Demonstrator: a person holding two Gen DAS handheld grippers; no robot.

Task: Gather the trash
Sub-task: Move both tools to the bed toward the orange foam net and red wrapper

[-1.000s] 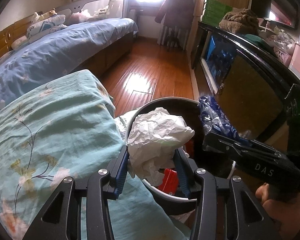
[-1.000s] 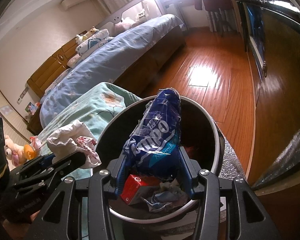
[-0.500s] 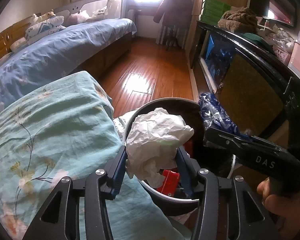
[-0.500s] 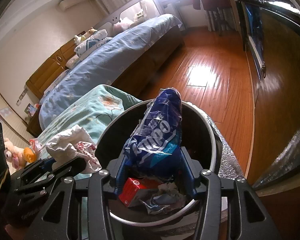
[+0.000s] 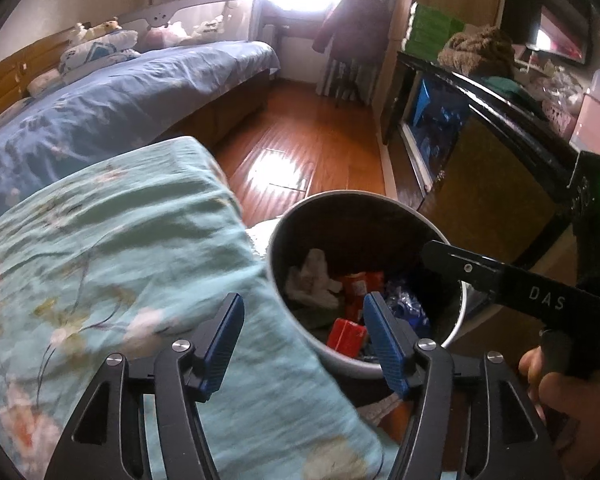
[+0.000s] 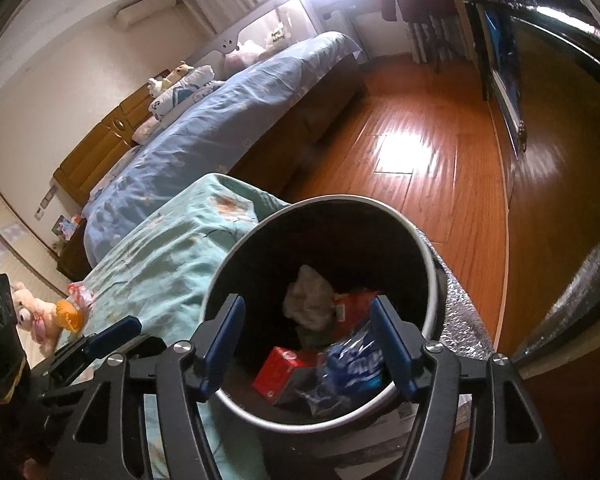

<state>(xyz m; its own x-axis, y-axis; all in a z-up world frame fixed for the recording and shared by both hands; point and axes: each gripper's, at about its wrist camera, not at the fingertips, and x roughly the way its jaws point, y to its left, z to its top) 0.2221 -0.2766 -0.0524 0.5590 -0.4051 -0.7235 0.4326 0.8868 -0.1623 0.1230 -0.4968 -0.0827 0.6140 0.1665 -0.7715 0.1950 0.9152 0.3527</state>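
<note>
A round dark trash bin (image 5: pixel 454 322) (image 6: pixel 420 240) stands on the floor beside the bed. Inside lie a crumpled white paper ball (image 5: pixel 312 276) (image 6: pixel 308 298), a blue plastic wrapper (image 5: pixel 406 306) (image 6: pixel 356 364), a red box (image 5: pixel 346 334) (image 6: pixel 284 370) and another red packet (image 5: pixel 358 286) (image 6: pixel 354 306). My left gripper (image 5: pixel 302 340) hangs over the bin's near left rim, its jaws opening, nothing between them. Directly above the bin, my right gripper (image 6: pixel 308 348) has its jaws opening too, empty. The right gripper's black body (image 5: pixel 532 296) also shows in the left wrist view.
A teal floral quilt (image 5: pixel 112 264) (image 6: pixel 172 256) lies left of the bin, with a blue bed (image 5: pixel 112 100) (image 6: pixel 228 120) behind. A dark cabinet (image 5: pixel 480 152) runs along the right. Wooden floor (image 5: pixel 300 140) (image 6: pixel 420 140) stretches ahead. A plush toy (image 6: pixel 36 316) and an orange item (image 6: pixel 70 314) sit at left.
Both grippers have opened. The white paper ball left the left gripper and the blue wrapper left the right one; both now lie in the bin.
</note>
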